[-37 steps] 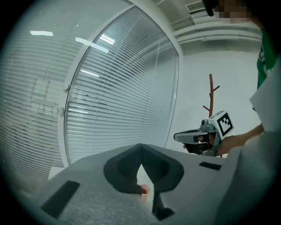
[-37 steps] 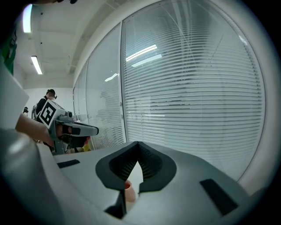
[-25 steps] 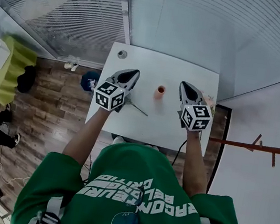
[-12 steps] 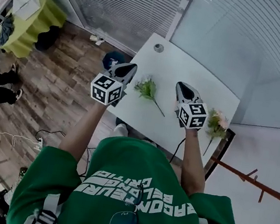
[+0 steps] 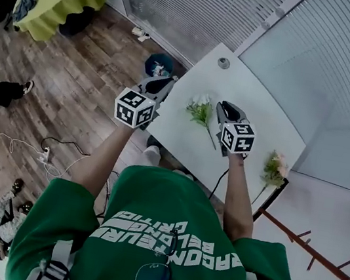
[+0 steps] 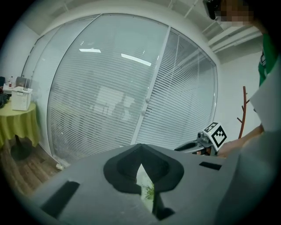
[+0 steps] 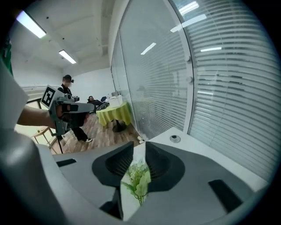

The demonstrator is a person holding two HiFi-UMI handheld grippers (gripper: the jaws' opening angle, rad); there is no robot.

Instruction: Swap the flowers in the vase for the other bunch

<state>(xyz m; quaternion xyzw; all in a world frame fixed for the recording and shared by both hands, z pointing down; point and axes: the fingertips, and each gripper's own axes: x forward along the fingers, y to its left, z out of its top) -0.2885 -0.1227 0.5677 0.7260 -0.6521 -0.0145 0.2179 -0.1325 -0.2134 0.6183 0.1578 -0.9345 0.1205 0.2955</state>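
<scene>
Right gripper [image 5: 223, 108] tips downward on an outstretched forearm. Its jaws have just been opening to a narrow slit with nothing between them, and they aim at the green flower bunch [image 5: 200, 112] lying just beside them on the white counter [image 5: 253, 109]. We see the left gripper [image 5: 164, 84] closed and empty, held nearly level over the counter's left edge.

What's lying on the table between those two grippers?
A green-and-white flower bunch lies on the white table between them; the head view shows it.

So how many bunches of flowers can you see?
2. A green-and-white bunch lies on the white table near its middle; a pinkish bunch sits at the table's right edge. Others could be hidden.
</scene>
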